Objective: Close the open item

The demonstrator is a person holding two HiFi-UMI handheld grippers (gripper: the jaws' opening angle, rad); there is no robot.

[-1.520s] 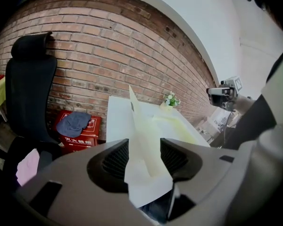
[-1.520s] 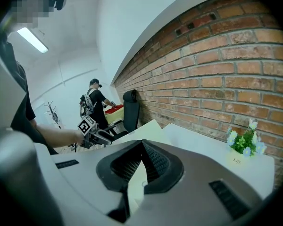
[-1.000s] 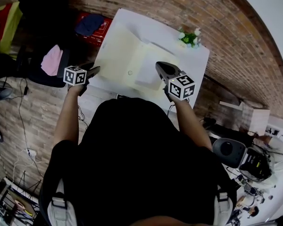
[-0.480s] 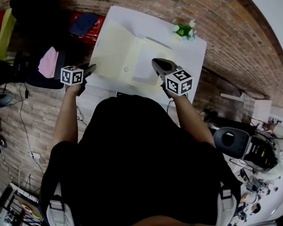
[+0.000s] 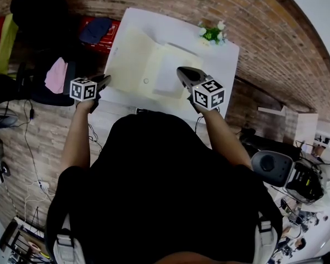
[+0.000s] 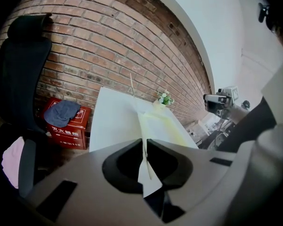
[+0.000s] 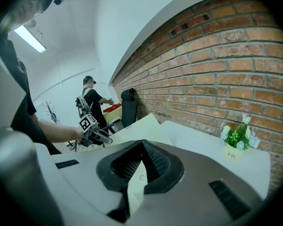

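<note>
Yellow folder [image 5: 137, 65] lying open on white table [image 5: 170, 29]. I'm pinching both flaps: left gripper [image 5: 105, 80] jaws just closing on one, right gripper [image 5: 181, 71] clamping other. Next needing one flap swung over.

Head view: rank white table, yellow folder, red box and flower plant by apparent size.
Largest to smallest:
1. white table
2. yellow folder
3. red box, partly hidden under a blue cloth and the table edge
4. flower plant
</note>
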